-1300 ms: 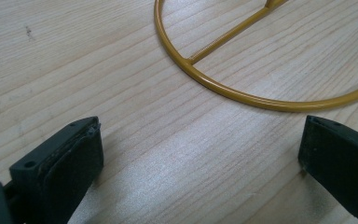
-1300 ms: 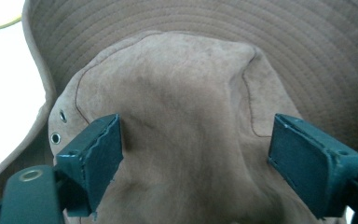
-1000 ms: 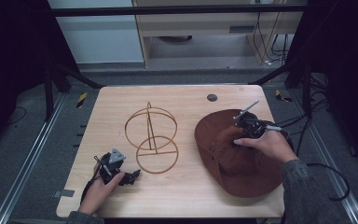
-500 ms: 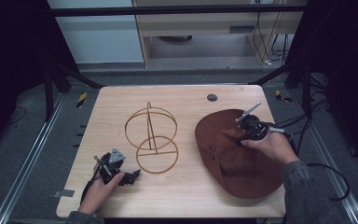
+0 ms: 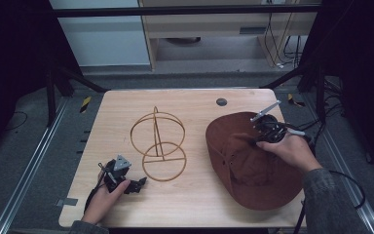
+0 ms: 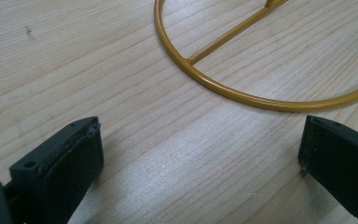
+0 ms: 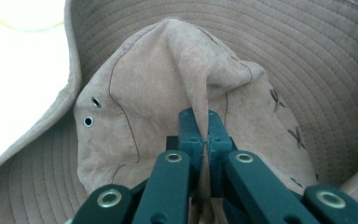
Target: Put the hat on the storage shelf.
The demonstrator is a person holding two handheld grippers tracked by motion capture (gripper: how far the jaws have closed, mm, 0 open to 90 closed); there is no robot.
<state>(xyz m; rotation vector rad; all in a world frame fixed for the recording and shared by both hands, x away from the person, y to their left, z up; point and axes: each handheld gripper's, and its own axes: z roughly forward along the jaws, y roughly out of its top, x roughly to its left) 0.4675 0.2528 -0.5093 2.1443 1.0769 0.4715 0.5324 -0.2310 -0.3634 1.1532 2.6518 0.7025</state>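
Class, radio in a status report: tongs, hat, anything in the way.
Right tongs just closed, pinching hat crown. Left tongs open, resting on table. Wire stand beside hat, apart. Path clear.

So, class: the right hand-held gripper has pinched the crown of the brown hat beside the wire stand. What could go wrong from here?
1. The right hand-held gripper is shut on a thin fold of the hat crown; the fabric could slip out as it lifts.
2. The wide brim hangs loose and might knock the wire stand.
3. The left hand-held gripper stands open beside the stand's base ring, not holding it, so the stand could tip.
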